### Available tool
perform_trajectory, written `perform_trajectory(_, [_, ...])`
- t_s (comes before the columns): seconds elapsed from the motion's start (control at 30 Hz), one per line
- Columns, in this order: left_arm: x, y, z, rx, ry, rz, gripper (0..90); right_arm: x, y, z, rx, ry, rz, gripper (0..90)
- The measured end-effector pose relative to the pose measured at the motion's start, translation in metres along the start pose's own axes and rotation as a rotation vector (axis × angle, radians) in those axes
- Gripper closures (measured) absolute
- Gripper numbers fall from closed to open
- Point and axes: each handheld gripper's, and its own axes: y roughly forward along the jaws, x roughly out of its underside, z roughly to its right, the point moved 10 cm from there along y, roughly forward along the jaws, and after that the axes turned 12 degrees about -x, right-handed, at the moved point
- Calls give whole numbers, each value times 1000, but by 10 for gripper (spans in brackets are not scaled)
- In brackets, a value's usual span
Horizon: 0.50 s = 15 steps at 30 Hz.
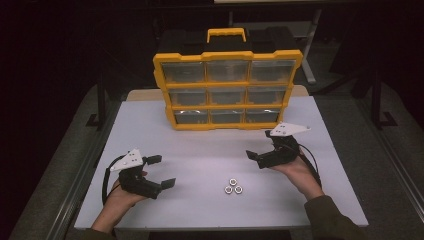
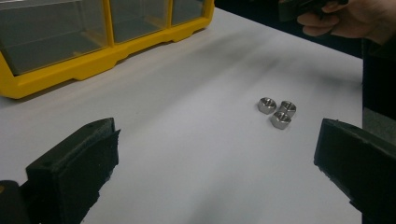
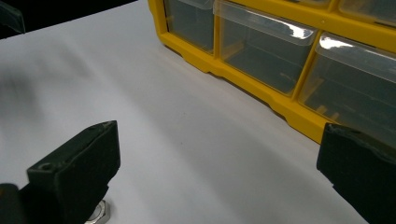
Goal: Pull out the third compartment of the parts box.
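L side first: the left hand-held gripper [image 1: 161, 171], black w/ a grey three-cornered plate on top, sits low over the white table [image 1: 200, 145] near its front-left corner. The person's left hand [image 1: 120, 192] grips it from below, forearm coming in from the bottom edge, wrist bent so the jaws aim right & a bit toward the table centre. Jaws spread wide, nothing between them. In the left gripper view the nuts lie ahead, between the two black jaws but well beyond the tips.

Centre: three small silver hex nuts [image 1: 232, 186] in a tight cluster, touching or nearly so, flat on the table, front-centre, roughly between both grippers, somewhat nearer the right one. Behind, at the table's far edge, a yellow plastic organiser case w/ clear drawers [image 1: 227, 90] stands upright, 3 rows x 3, handle up top.

R side: the right hand-held gripper [image 1: 257, 147], same build, held by the right hand [image 1: 297, 167], dark-green sleeve showing, forearm angled in from the lower right. Jaws point left, also wide apart, empty. In the right gripper view one nut [image 3: 99, 213] peeks out just by the left jaw's base; the case's bottom drawers lie ahead.
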Motion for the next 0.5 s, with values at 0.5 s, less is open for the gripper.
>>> perform_trajectory(0.5, [0,-1,0,1,1,3,0,-6,13,9,0,9,5,0])
